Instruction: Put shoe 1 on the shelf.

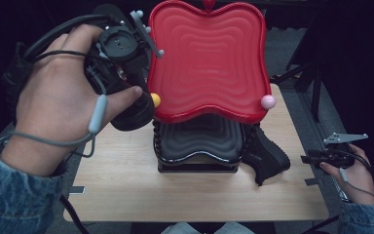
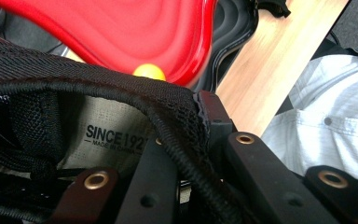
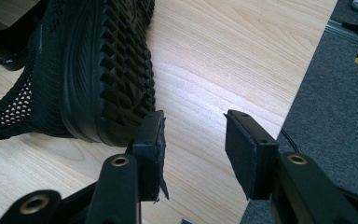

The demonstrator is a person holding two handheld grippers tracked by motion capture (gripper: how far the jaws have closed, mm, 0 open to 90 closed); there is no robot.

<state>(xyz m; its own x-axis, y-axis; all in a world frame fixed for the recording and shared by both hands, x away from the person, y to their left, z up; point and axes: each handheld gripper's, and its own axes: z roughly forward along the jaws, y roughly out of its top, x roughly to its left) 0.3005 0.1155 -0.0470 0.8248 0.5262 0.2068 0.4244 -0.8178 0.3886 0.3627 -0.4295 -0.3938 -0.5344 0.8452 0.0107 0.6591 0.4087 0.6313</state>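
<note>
1. A wooden table (image 1: 126, 190) bears a black tiered rack (image 1: 197, 146).
2. A red wavy tray (image 1: 207, 58) tops it, with yellow (image 1: 155, 100) and pink knobs (image 1: 268, 102).

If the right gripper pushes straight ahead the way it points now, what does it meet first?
Probably bare tabletop: the right gripper has open jaws aimed at wood beyond. The black shoe lies just left of that line, close to the left jaw, so it might graze the sole; depth is unclear.

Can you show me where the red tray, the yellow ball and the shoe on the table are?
red tray (image 1: 207, 58), high view, middle of its ridged top
yellow ball (image 1: 155, 100), high view, its round face
shoe (image 3: 107, 70), right gripper view, its toothed sole
</note>
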